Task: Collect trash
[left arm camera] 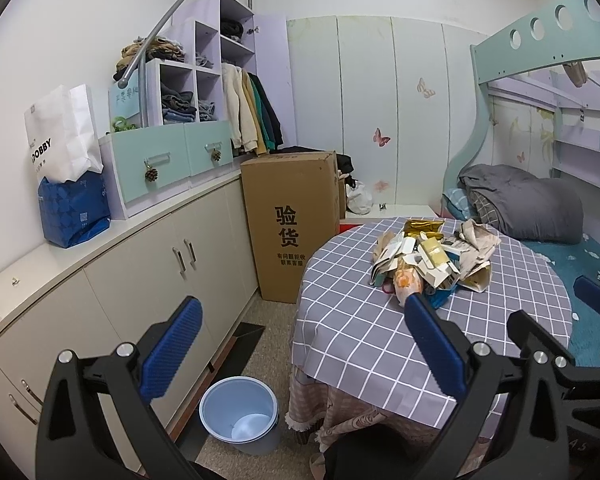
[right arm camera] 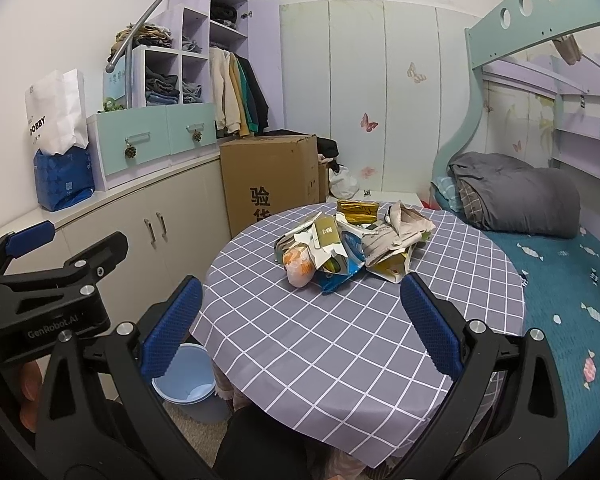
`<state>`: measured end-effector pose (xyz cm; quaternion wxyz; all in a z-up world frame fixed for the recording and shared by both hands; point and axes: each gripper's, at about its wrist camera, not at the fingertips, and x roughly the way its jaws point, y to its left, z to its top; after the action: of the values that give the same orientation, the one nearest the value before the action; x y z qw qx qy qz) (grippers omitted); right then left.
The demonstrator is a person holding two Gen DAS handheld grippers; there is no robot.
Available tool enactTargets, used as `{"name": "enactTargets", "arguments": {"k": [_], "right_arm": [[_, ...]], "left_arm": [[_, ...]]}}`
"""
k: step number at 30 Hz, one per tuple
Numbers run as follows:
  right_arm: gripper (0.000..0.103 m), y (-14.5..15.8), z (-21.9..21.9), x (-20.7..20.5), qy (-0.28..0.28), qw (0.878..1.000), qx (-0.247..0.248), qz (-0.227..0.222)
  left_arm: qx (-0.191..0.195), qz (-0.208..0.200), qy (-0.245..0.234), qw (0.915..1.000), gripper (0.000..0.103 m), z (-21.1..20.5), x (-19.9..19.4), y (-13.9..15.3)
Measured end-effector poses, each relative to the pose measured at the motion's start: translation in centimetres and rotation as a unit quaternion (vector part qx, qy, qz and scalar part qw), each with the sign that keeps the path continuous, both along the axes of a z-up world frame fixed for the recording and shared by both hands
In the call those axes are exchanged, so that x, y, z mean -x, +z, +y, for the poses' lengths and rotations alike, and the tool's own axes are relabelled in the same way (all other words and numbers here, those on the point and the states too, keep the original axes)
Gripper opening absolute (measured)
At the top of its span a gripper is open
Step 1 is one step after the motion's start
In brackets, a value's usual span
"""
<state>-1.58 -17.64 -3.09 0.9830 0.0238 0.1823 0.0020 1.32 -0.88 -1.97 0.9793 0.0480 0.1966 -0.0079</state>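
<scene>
A pile of trash, made of torn cartons, crumpled paper and gold foil wrappers, lies on the far part of a round table with a grey checked cloth. It also shows in the right wrist view on the table. A light blue bin stands on the floor left of the table, partly hidden in the right wrist view. My left gripper is open and empty, over the table's left edge. My right gripper is open and empty, above the table's near half.
A tall cardboard box stands behind the table against low beige cabinets. A bunk bed with a grey blanket borders the table on the right. Paper bags sit on the cabinet top.
</scene>
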Motion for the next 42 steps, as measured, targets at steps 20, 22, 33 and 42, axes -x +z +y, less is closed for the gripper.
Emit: {"name": "enactTargets", "arguments": {"k": [20,22,33,42], "right_arm": [[0.097,-3.1,-2.5,-3.5,-0.018,0.998,-0.033,0.051],[0.097,-3.8,-3.4,-4.5,-0.027,0.996,-0.044,0.067],[0.097,-7.5,-8.3,-10.2,-0.066,0.984,-0.1,0.13],[0.097,-6.9,-10.4,-13.8,-0.053,0.981,-0.147,0.117]], "left_arm": [[-0.02,0.058,-0.003,0.9981,0.099,-1.2,-3.2,-3.2],[-0.026,0.076,-0.002,0.9968,0.099,-1.4,-4.5,-4.3],[-0.002,0.164,-0.054,0.9849,0.099,-4.1,-12.5,-8.4],[0.046,0.164,-0.087,0.9815,0.099,-5.8,-16.8,-8.3]]}}
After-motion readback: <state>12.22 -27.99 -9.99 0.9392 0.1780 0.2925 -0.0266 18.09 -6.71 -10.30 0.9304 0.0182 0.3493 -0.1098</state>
